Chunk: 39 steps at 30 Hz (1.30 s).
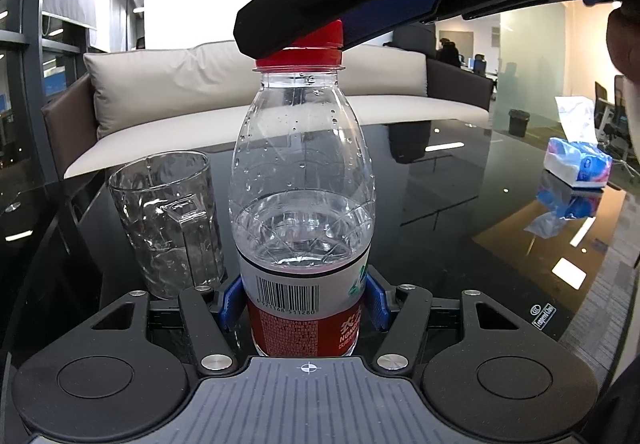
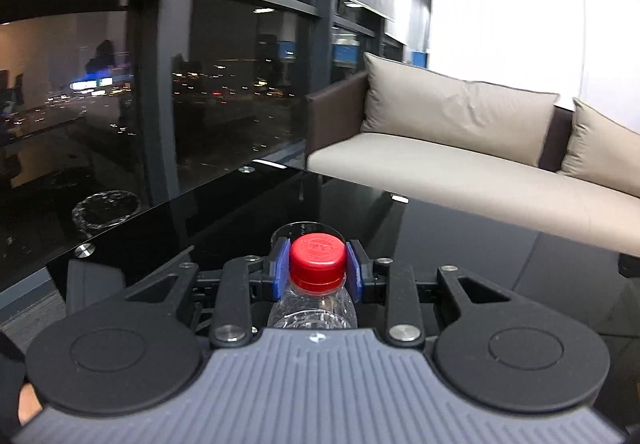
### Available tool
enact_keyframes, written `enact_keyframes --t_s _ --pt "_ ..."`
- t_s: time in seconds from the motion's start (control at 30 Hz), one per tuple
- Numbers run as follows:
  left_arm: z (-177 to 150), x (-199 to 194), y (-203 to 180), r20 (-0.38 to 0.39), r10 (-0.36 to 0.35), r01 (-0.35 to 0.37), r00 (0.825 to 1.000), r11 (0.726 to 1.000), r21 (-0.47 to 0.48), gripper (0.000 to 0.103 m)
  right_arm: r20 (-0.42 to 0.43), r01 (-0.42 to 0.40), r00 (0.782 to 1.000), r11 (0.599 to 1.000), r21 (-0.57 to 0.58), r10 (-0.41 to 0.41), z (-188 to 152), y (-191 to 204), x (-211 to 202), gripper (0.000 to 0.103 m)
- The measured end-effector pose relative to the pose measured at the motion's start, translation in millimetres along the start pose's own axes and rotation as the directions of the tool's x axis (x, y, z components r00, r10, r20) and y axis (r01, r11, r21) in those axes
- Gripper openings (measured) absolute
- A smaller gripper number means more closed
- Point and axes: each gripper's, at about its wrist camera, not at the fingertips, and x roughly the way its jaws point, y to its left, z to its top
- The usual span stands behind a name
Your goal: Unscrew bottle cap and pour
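Beyond my black glass table (image 1: 460, 180), a beige-cushioned sofa (image 2: 460, 164) sits at twelve o'clock. Dark night windows (image 2: 220, 92) fill ten o'clock; a bright white wall (image 2: 500, 24) glares at two.

I see a clear plastic bottle (image 1: 302, 180) upright at frame centre, roughly half full of water, red cap (image 1: 316, 46) on, empty glass mug (image 1: 168, 220) lower left beside it

Clear plastic bottle (image 1: 302, 172), glossy table (image 1: 460, 212)
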Motion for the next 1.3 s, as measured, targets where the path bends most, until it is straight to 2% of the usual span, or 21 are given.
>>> enact_keyframes --t_s 0.2,0.33,0.4,0.53,0.63,0.73,1.0,1.3 --pt "0 0 3 -0.003 -0.009 0.009 1.0 1.0 -0.004 0.055 -0.012 -0.146 0.989 0.988 -0.055 0.145 2 -22 2 0.031" --pt "0 0 4 -0.005 -0.013 0.013 1.0 1.0 -0.004 0.055 -0.052 -0.263 0.964 0.963 -0.055 0.261 9 -41 5 0.032" --pt "1 0 4 -0.006 -0.014 0.014 1.0 1.0 -0.002 0.055 -0.097 -0.278 0.956 0.96 -0.011 0.276 17 -49 9 0.033" --pt "0 0 3 -0.005 -0.004 0.004 1.0 1.0 -0.006 0.055 -0.122 -0.084 0.99 0.995 -0.048 0.078 25 -15 1 0.033" --pt "0 0 2 -0.006 0.001 -0.001 1.0 1.0 -0.009 0.055 -0.121 0.034 0.992 0.999 0.007 -0.033 23 1 -4 0.033" --pt "0 0 3 -0.006 0.0 0.0 1.0 1.0 -0.01 0.055 -0.09 0.094 0.992 0.991 0.094 -0.086 20 5 -5 0.034" --pt "0 -2 4 -0.008 -0.001 0.001 1.0 1.0 -0.007 0.055 -0.09 0.128 0.989 0.983 0.136 -0.116 13 6 -2 0.033" --pt "0 -2 4 -0.007 0.002 -0.002 1.0 1.0 -0.008 0.055 -0.059 0.131 0.99 0.989 0.065 -0.127 8 19 7 0.032"
